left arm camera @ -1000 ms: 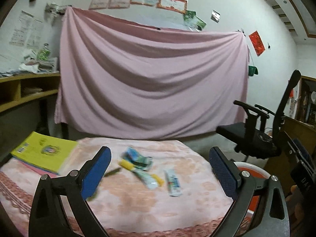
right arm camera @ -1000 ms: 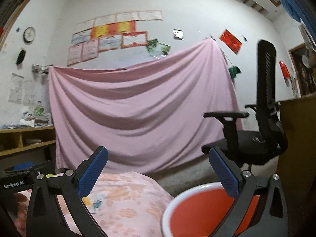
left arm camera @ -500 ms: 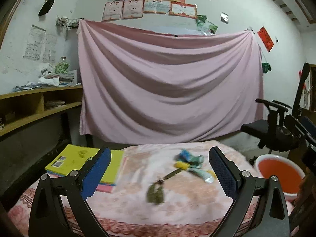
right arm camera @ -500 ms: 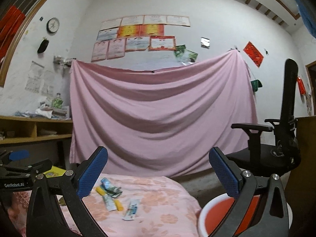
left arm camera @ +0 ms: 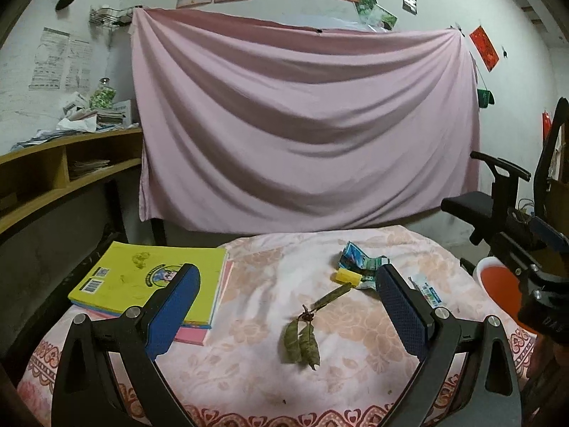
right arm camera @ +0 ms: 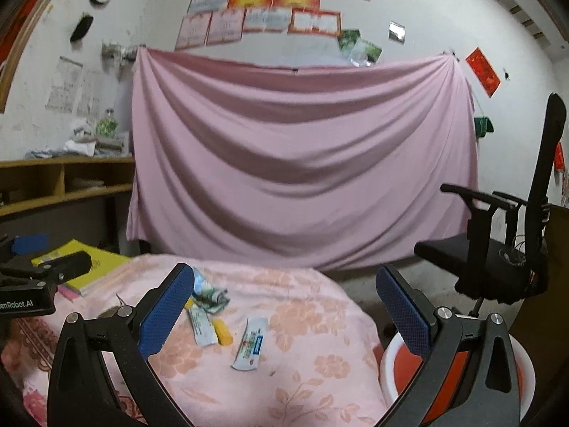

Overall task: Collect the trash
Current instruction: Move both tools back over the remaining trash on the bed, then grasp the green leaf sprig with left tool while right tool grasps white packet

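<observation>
Trash lies on a pink flowered tablecloth [left arm camera: 249,373]: a twig with dried leaves [left arm camera: 302,338], a small yellow piece [left arm camera: 346,277], a crumpled blue-green wrapper [left arm camera: 357,259] and a white sachet [left arm camera: 428,290]. My left gripper [left arm camera: 288,306] is open, held above the leaves, nothing between its fingers. In the right wrist view my right gripper [right arm camera: 284,306] is open too, over the white sachet [right arm camera: 252,343], a flat wrapper [right arm camera: 201,325], the yellow piece [right arm camera: 224,334] and the crumpled wrapper [right arm camera: 209,295]. An orange bin with a white rim [right arm camera: 458,366] stands right of the table.
A yellow book [left arm camera: 149,281] on a pink one lies at the table's left. A black office chair [right arm camera: 505,235] stands at the right, a wooden shelf [left arm camera: 53,178] at the left. A pink sheet [left arm camera: 302,124] hangs on the wall behind. The bin [left arm camera: 498,284] shows beside my right gripper's body [left arm camera: 537,267].
Both grippers have swung leftward and tilted down toward the table. The leaves now sit centred under the left gripper; wrappers came under the right gripper, and the bin slid to its right edge.
</observation>
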`<state>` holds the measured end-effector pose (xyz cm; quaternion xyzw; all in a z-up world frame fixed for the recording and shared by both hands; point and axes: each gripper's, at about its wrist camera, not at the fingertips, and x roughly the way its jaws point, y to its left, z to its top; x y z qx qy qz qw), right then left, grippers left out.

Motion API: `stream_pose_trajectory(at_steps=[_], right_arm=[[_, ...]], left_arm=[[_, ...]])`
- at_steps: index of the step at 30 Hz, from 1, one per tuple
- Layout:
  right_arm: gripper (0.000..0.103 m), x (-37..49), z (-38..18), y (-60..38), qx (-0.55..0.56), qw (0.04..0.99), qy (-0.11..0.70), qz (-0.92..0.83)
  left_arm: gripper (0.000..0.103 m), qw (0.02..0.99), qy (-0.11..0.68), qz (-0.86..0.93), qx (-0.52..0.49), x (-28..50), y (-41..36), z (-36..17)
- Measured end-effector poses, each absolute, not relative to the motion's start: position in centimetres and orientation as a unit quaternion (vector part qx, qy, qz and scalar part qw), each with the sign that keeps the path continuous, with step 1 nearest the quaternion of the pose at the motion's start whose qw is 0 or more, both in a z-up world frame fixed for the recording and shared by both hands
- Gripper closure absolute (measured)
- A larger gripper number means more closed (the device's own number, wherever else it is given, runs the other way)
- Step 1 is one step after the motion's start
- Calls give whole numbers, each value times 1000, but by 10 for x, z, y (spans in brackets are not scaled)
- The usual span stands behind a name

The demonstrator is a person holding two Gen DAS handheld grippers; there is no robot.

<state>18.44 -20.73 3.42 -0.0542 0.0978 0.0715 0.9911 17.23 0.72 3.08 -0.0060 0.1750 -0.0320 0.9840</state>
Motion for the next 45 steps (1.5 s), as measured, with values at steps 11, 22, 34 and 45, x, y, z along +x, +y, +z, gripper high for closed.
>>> stream_pose_trajectory(at_steps=[11,22,34,45], right_arm=[[9,218,16,-202,-55,971,212,94],[27,247,-4,-202,-38,940,319,110],[58,260,-21,-204,-19,913,389,120],[85,256,-20,-202,-25,914,384,130]], left_arm=[[33,961,270,-60,-5,211,4,10],[70,920,377,-88,-54,250,12,-16],[94,913,394,-97,-45,256,7,-19],[98,921,376,-97,-47,244,-1,-12]])
